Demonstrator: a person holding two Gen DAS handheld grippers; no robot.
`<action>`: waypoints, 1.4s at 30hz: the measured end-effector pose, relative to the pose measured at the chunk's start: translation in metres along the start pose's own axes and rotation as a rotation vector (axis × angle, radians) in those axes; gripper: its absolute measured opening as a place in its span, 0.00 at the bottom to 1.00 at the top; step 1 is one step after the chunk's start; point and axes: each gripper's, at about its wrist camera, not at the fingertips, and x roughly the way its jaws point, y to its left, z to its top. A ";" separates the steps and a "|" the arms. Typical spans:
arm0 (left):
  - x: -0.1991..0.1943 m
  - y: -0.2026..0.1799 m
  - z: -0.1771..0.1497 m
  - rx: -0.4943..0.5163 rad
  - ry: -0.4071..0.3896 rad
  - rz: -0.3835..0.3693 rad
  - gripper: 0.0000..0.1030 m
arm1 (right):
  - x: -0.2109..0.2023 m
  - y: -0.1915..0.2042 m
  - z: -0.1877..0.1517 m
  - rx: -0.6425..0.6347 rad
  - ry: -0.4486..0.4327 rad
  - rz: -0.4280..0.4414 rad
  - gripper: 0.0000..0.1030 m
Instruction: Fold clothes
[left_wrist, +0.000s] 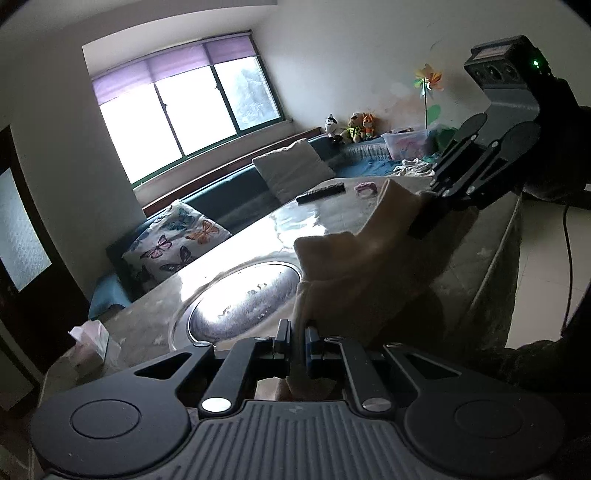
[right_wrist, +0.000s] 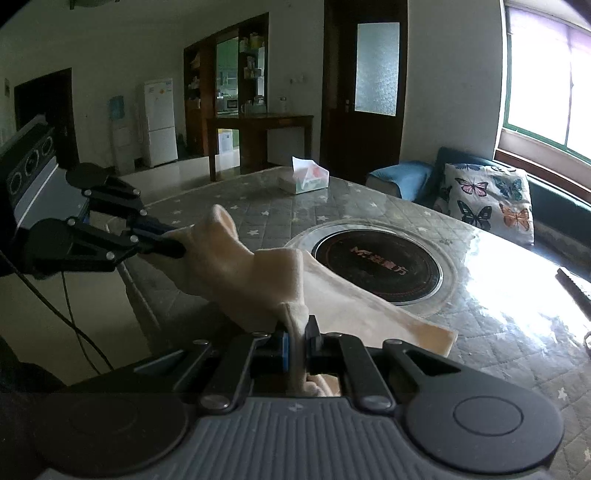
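A cream cloth (right_wrist: 258, 284) hangs stretched between my two grippers above the near edge of the table (right_wrist: 498, 321). Its lower part (right_wrist: 369, 310) lies on the table beside the round inset cooktop (right_wrist: 376, 262). My left gripper (left_wrist: 295, 343) is shut on one end of the cloth (left_wrist: 351, 266); it also shows in the right wrist view (right_wrist: 173, 243). My right gripper (right_wrist: 297, 339) is shut on the other end; it shows in the left wrist view (left_wrist: 424, 218) at the upper right.
A tissue box (right_wrist: 304, 177) stands at the table's far end, also in the left wrist view (left_wrist: 90, 339). A remote (left_wrist: 321, 192) and a small pink item (left_wrist: 365, 188) lie on the table. A sofa with a butterfly cushion (right_wrist: 487, 203) runs along the window side.
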 end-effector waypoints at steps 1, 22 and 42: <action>0.006 0.003 0.002 -0.007 0.000 -0.002 0.08 | 0.000 -0.001 0.001 0.001 0.002 -0.002 0.07; 0.205 0.085 -0.015 -0.168 0.227 -0.019 0.13 | 0.157 -0.125 0.008 0.274 0.178 -0.036 0.14; 0.184 0.080 0.000 -0.320 0.181 -0.029 0.23 | 0.136 -0.116 0.000 0.344 0.067 -0.089 0.32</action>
